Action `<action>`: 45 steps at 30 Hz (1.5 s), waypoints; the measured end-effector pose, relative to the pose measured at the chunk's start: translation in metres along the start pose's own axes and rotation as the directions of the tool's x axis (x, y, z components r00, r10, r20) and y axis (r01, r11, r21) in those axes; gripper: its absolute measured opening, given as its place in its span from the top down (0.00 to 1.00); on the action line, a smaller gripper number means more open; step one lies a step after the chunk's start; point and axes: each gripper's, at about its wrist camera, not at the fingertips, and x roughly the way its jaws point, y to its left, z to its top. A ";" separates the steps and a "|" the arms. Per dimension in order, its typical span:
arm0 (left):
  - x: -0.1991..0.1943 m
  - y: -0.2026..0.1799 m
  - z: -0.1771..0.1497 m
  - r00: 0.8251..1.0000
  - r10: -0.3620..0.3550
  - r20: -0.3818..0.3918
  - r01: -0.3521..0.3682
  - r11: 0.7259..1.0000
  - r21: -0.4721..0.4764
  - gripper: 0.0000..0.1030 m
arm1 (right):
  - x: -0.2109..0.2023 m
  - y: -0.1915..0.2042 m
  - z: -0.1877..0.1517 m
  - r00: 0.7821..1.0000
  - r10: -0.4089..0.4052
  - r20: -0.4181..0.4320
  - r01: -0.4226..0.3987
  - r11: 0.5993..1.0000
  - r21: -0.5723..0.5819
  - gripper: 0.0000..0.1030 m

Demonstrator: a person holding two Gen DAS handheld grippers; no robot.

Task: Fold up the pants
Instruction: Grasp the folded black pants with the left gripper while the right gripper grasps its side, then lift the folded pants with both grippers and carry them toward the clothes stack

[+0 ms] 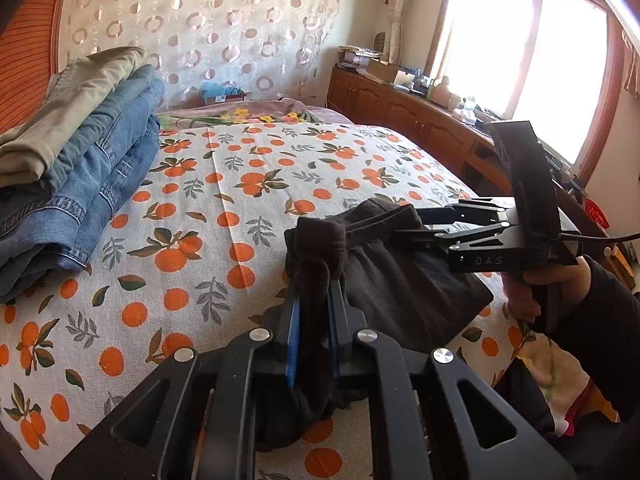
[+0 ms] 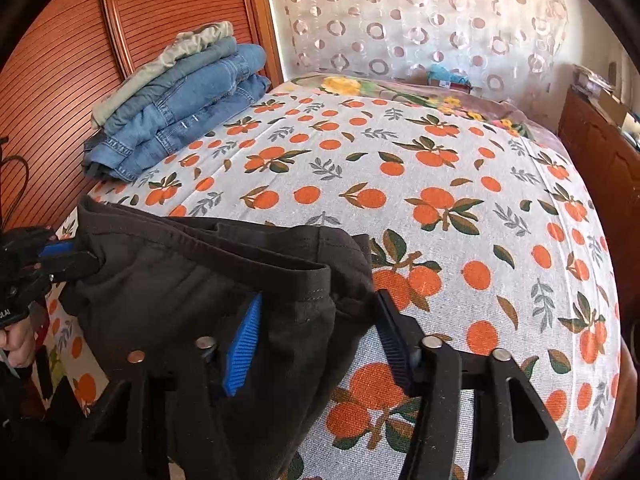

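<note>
The dark pants (image 2: 192,280) hang by their waistband above the near part of the bed (image 2: 460,184), bunched and not yet laid flat, so the folding itself looks barely begun: I judge they have to be spread or doubled over and then set down. A stack of folded jeans (image 2: 180,120) sits well apart at the far corner by the headboard, which suggests other pairs are already done.

The left gripper (image 1: 314,280) is narrowed tight on a gathered corner of the waistband. The right gripper (image 2: 316,312) has its jaws partly apart with the other end of the waistband between them; the cloth drapes against the blue pad (image 2: 242,344), but the dark pad stands clear of it, so this side is not clamped.

The left wrist view alone shows the window (image 1: 532,52), the low cabinet (image 1: 400,112) beneath it and the hand (image 1: 540,284) holding the right gripper. The right wrist view alone shows the gap between its pads and the full width of the waistband
</note>
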 end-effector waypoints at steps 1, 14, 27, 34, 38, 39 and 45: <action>0.000 0.001 0.001 1.000 0.002 0.001 -0.002 1.000 -0.001 0.88 | -0.001 0.001 0.000 1.000 0.010 0.000 -0.010 1.000 -0.002 0.53; -0.023 0.013 0.011 0.998 0.015 0.066 -0.013 0.999 -0.037 0.89 | -0.034 0.009 0.006 0.993 0.055 0.100 -0.057 0.998 0.018 0.84; -0.089 0.027 0.054 0.965 0.113 0.238 -0.102 0.993 -0.056 0.89 | -0.091 0.048 0.096 0.962 0.043 0.268 0.005 0.984 -0.176 0.84; -0.105 0.053 0.074 0.936 0.181 0.302 -0.148 0.981 -0.127 0.89 | -0.089 0.083 0.159 0.953 0.049 0.298 0.043 0.955 -0.295 0.84; -0.104 0.072 0.087 0.931 0.205 0.303 -0.167 0.975 -0.145 0.89 | -0.077 0.103 0.189 0.954 0.047 0.295 0.068 0.928 -0.367 0.84; -0.103 0.077 0.091 0.929 0.211 0.305 -0.173 0.974 -0.148 0.89 | -0.073 0.105 0.196 0.955 0.048 0.293 0.069 0.924 -0.375 0.84; -0.102 0.098 0.107 0.915 0.238 0.327 -0.188 0.966 -0.178 0.89 | -0.055 0.106 0.232 0.954 0.065 0.292 0.061 0.913 -0.403 0.84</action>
